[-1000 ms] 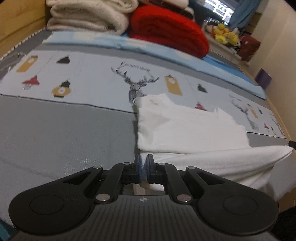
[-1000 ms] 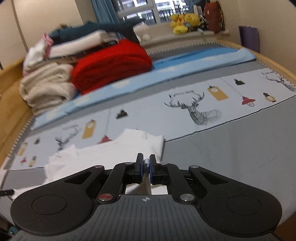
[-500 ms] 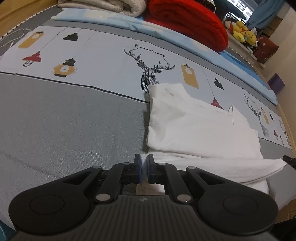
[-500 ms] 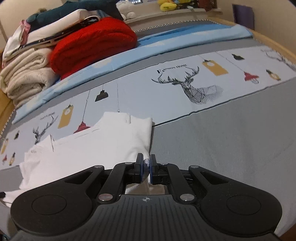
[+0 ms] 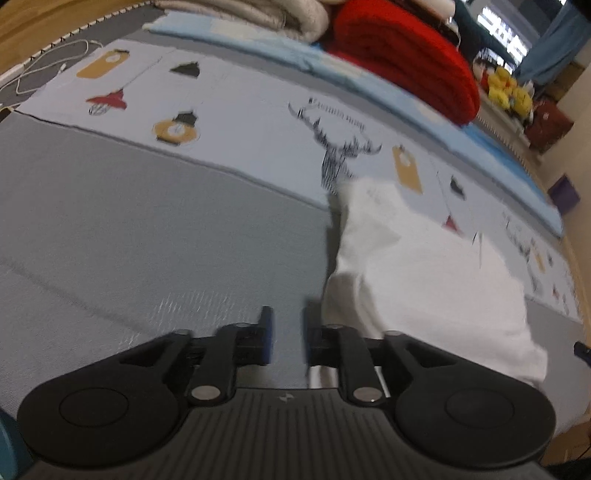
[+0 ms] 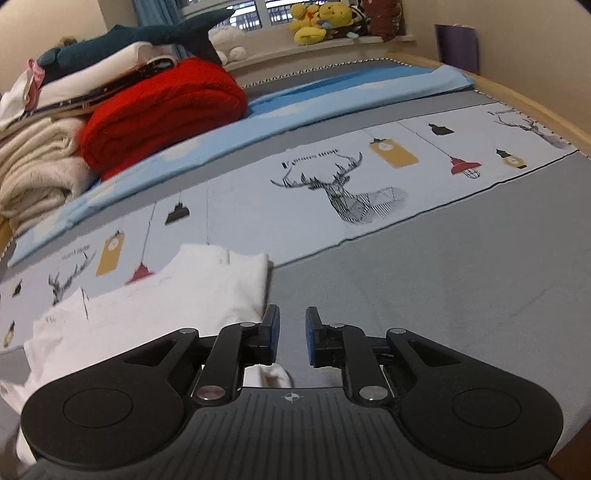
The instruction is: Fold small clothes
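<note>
A small white garment (image 5: 424, 273) lies folded on the bed, right of centre in the left wrist view. My left gripper (image 5: 287, 338) is just left of its near corner; its jaws are opening and only grey sheet shows between them. In the right wrist view the same white garment (image 6: 155, 310) lies at the lower left. My right gripper (image 6: 292, 334) sits at the garment's near right corner with its jaws opening, and no cloth is pinched; a bit of white cloth lies under the left finger.
The bed sheet (image 6: 443, 266) is grey with a pale printed band of deer and lamps. A red blanket (image 6: 162, 110), cream blankets (image 6: 33, 173) and stacked clothes sit at the far side. Plush toys (image 6: 317, 22) line the windowsill. A white cable (image 5: 48, 66) lies at far left.
Both grippers were shut on the white garment's near edge and now stand parted, with the cloth released. The lifted edge has dropped flat onto the bed. Both grippers sank lower.
</note>
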The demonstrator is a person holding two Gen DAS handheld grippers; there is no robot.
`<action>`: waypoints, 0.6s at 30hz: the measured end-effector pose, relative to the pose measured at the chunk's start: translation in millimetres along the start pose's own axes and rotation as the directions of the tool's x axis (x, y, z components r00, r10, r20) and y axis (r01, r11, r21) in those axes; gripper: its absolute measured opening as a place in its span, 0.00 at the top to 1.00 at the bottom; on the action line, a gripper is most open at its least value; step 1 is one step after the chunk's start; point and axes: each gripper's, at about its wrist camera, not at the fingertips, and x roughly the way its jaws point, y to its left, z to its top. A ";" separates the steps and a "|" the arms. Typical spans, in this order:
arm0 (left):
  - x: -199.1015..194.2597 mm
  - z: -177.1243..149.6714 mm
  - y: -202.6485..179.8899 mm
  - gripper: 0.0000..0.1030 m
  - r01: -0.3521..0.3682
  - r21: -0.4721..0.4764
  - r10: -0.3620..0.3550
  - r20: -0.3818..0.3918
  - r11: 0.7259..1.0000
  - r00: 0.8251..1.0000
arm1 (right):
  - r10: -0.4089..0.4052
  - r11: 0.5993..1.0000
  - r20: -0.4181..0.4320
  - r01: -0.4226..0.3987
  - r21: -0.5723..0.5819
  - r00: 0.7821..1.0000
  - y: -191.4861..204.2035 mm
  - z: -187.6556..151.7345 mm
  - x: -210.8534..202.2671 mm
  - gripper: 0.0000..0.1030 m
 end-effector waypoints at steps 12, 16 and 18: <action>34.1 -4.2 -38.7 0.38 0.073 0.323 -0.039 -0.112 0.944 0.993 | 0.045 0.983 -0.225 -0.084 -0.165 0.973 14.2 -27.0 26.0 0.65; 51.9 -6.1 -55.2 0.30 -0.045 0.468 0.091 -0.077 0.882 0.993 | 0.049 0.980 -0.253 -0.096 -0.176 0.966 22.3 -29.8 36.4 0.65; 55.9 -2.4 -56.0 0.30 -0.046 0.469 0.090 -0.073 0.882 0.993 | 0.037 0.976 -0.277 -0.094 -0.196 0.960 26.7 -31.5 44.2 0.65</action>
